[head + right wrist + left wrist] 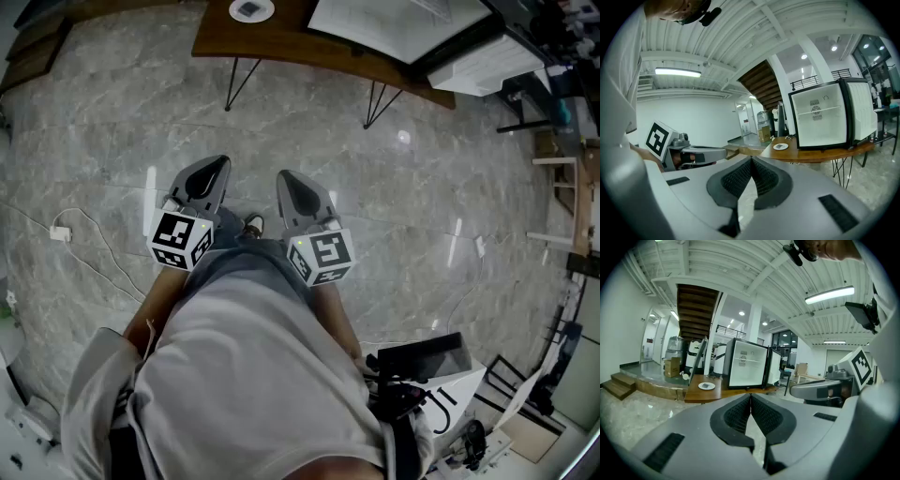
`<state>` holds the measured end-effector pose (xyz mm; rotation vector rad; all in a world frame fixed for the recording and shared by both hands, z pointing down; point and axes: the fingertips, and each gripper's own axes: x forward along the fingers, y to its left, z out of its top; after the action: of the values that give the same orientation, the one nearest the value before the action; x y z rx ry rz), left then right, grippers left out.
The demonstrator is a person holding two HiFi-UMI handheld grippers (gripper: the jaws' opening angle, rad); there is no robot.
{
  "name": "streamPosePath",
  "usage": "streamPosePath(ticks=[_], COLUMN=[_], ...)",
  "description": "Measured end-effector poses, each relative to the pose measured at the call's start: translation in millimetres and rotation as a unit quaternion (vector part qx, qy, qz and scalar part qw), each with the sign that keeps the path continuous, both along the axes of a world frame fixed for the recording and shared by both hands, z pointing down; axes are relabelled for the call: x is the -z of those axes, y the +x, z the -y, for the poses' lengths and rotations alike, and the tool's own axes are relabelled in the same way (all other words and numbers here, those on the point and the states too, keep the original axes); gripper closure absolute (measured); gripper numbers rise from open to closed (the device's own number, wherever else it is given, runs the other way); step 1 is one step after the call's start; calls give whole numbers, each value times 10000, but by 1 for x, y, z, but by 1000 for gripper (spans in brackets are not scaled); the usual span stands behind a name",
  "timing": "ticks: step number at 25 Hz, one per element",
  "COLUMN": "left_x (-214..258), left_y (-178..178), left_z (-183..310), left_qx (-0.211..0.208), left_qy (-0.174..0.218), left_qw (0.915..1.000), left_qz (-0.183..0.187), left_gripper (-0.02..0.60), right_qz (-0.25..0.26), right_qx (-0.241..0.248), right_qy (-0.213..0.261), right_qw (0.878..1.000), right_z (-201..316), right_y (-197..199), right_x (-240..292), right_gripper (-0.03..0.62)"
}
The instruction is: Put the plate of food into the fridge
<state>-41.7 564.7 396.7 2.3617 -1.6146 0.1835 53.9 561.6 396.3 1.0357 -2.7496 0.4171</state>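
Note:
A white plate [251, 9] with a small dark piece of food rests on the wooden table [281, 42] ahead of me. It shows small and far off in the left gripper view [707, 386] and in the right gripper view [780, 146]. Beside it stands a small fridge [747, 369] with its door [773, 366] swung open and its white inside [820, 122] bare. My left gripper [217, 164] and right gripper [286, 178] are side by side at waist height over the floor, well short of the table. Both are shut and hold nothing.
Grey marble floor [112, 131] lies between me and the table, which stands on thin black legs [380, 103]. A white cable with a plug [61, 234] trails at the left. Dark equipment [422, 375] stands at my right. A wooden staircase [696, 310] rises behind the table.

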Motion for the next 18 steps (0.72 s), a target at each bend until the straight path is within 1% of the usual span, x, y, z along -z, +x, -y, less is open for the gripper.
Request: streamPosePath(ticks=[4, 5, 8, 9, 11, 14, 16, 18], left_x=[-3, -3, -6, -7, -8, -14, -18, -21], left_y=[17, 21, 36, 41, 43, 32, 24, 17], left_z=[3, 2, -8, -11, -15, -19, -19, -16], left_qx=[40, 29, -100, -146, -159, -35, 43, 102], left_qy=[16, 34, 98, 99, 63, -37, -75, -89], left_qw=[10000, 9999, 9983, 9980, 9982, 9989, 9991, 9993], left_qz=[52, 142, 570, 615, 571, 463, 407, 353], left_gripper=[563, 563, 563, 563, 563, 563, 563, 563], right_qz=[-47, -65, -80, -80, -103, -92, 13, 16], right_qx=[86, 122, 240, 278, 351, 442, 422, 419], right_qy=[56, 77, 73, 59, 51, 51, 21, -32], right_qw=[9999, 9999, 9997, 9996, 9993, 9990, 9991, 9991], right_z=[2, 0, -7, -8, -10, -12, -12, -9], right_y=[12, 13, 17, 18, 16, 5, 0, -3], right_x=[-2, -2, -6, -7, -8, -9, -11, -16], right_gripper=[577, 577, 577, 577, 577, 576, 576, 576])
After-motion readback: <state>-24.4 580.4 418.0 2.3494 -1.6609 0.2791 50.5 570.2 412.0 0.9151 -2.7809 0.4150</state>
